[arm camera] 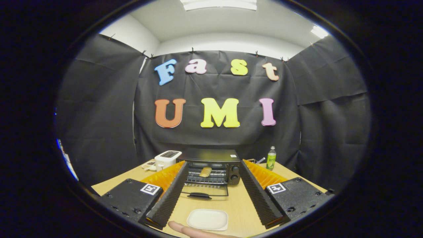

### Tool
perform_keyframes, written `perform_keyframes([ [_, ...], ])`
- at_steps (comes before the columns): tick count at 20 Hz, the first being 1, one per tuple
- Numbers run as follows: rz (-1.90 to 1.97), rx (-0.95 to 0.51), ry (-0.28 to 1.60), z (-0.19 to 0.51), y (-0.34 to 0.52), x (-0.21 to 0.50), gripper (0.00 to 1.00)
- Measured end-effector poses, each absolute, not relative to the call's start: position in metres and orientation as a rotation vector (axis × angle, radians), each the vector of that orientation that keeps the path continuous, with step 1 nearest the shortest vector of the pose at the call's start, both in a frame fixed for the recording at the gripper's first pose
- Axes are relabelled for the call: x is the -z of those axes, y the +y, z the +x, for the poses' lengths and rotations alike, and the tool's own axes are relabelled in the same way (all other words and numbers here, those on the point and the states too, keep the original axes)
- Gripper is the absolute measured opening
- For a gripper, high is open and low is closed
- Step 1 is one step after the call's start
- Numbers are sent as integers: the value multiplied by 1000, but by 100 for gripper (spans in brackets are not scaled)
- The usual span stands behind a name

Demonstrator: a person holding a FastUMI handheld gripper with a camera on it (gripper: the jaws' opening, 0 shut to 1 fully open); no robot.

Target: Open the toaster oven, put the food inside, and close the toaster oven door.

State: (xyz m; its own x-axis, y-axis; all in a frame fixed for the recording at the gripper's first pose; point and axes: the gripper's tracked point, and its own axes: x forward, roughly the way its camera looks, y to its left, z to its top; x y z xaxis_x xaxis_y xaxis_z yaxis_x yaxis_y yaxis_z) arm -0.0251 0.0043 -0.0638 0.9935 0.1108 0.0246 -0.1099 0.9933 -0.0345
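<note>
Two fingers spread wide apart, gripping nothing, gripper (pixel 211 198) held low over a wooden table (pixel 244 201). Between the fingers, close in: an empty white plate (pixel 207 219), flat on the table, rectangular with rounded corners. Just at the plate's near edge, a person's fingertip (pixel 193 230) lying along the tabletop, apparently touching or nearly touching the plate; cannot tell which. Beyond the plate, still between the fingers: toaster oven (pixel 211 166), black, door (pixel 202 193) swung fully down and lying flat toward the gripper, dark handle at its front lip. Inside the open cavity, on the wire rack: the food (pixel 205 172), a pale tan piece that looks like bread or a pastry, sitting left of centre. Two round knobs (pixel 235 173) stacked on the oven's right panel. Left of the oven, partly behind the left finger: a white pop-up toaster (pixel 167 158), with some small pale items just beside it, too small to tell. Right of the oven, past the right finger, near the table's far corner: a green-labelled bottle (pixel 271 158), upright, cap on. Behind everything, black cloth on the booth walls.
</note>
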Motion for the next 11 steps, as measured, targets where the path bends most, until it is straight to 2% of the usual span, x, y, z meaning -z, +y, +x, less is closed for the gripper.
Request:
perform_keyframes([
  [11, -22, -141, 10, -19, 13, 73, 100],
])
